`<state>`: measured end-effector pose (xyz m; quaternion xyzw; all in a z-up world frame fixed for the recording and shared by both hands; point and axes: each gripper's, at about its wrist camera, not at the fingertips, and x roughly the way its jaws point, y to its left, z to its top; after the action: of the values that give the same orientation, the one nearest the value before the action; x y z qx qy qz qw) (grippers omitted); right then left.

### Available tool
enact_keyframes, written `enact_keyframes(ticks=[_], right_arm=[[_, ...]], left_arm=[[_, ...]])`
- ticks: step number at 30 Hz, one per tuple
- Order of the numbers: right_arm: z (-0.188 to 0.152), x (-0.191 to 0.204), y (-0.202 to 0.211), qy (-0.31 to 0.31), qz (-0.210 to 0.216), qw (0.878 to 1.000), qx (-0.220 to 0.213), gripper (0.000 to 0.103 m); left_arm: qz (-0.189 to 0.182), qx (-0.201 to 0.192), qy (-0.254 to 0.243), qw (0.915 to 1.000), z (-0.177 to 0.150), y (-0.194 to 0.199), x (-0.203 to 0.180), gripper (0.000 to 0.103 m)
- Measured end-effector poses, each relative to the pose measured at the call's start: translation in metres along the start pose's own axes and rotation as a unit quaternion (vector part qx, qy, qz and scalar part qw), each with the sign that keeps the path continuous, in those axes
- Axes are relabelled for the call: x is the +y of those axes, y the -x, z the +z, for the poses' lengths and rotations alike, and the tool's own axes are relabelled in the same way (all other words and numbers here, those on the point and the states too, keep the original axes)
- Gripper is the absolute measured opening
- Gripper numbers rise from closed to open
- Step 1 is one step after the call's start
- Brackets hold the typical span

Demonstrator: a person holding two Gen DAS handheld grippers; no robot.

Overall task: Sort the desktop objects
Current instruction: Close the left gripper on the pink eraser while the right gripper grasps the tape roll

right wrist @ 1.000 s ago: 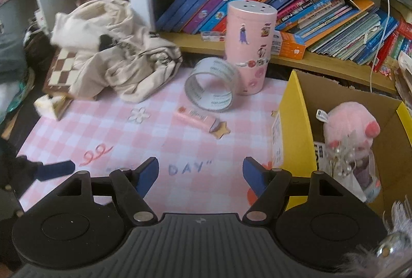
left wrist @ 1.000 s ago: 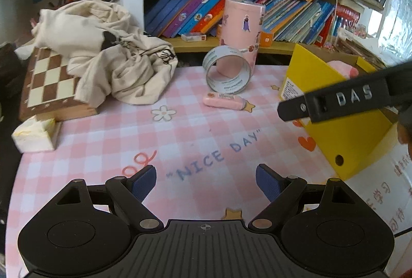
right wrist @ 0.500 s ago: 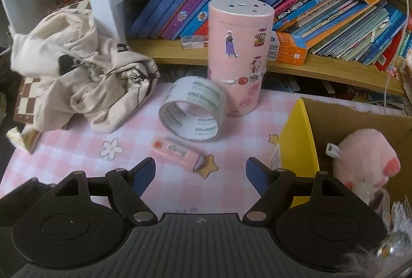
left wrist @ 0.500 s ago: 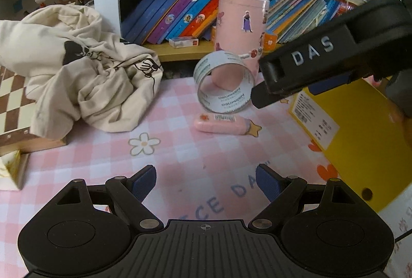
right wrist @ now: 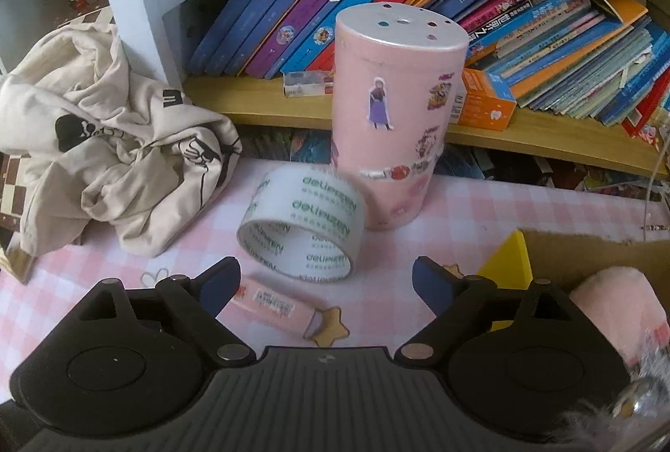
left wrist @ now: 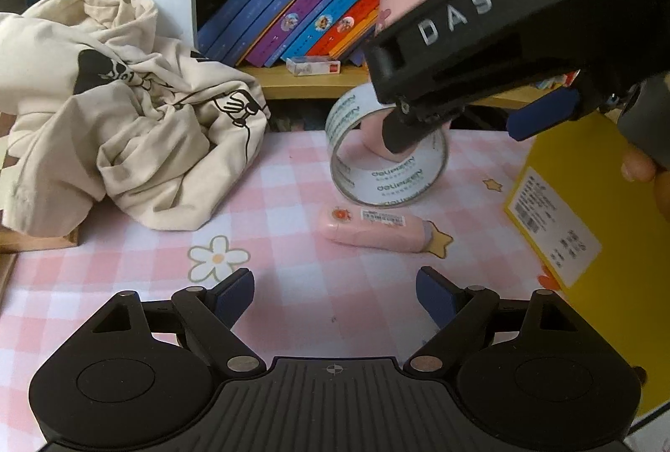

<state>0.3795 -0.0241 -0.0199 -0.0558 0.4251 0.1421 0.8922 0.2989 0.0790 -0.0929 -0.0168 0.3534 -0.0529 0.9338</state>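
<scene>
Both of our grippers are spread wide with nothing between the blue pads: our left gripper [left wrist: 335,291] hangs low over the pink checked desk mat [left wrist: 293,167], and our right gripper [right wrist: 324,284] sits over the tape roll [right wrist: 301,226] and the pink glue stick [right wrist: 272,305]. We see the tape roll as a wide ring of clear tape with green lettering, standing on its edge and leaning against the pink sticker-covered canister [right wrist: 393,117] that stands upright just in front of the bookshelf [right wrist: 418,125]. The glue stick lies flat on the mat just in front of the roll, label up, its cap end resting on a printed yellow star. To the left a crumpled cream cloth bag [right wrist: 113,159] lies partly over a chessboard [right wrist: 10,184]; to the right the yellow box [left wrist: 586,226] holds a pink plush toy [right wrist: 619,305]. From our left wrist view, the black body of our right gripper [left wrist: 481,46] crosses the upper right and hides part of the canister and the roll's top. Compared with half a second ago, both cameras have closed in: the roll, the glue stick and the canister fill more of each view, and our right gripper has moved further over the roll.
</scene>
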Motion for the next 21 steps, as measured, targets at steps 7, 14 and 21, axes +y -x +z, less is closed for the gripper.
enact_keyframes(ticks=[7,14,21], right_arm=[[0.012,0.001,-0.014,-0.006,0.003,1.0,-0.003,0.094],[0.019,0.004,-0.028,-0.013,0.006,1.0,0.004,0.094],[0.026,0.002,-0.038,-0.011,0.006,1.0,0.007,0.095]], left_arm=[[0.01,-0.002,0.0,0.9999,0.005,-0.016,-0.004,0.087],[0.003,-0.007,-0.009,0.9999,0.013,-0.029,-0.019,0.087],[0.015,-0.014,-0.047,0.9987,0.014,-0.04,-0.033,0.087]])
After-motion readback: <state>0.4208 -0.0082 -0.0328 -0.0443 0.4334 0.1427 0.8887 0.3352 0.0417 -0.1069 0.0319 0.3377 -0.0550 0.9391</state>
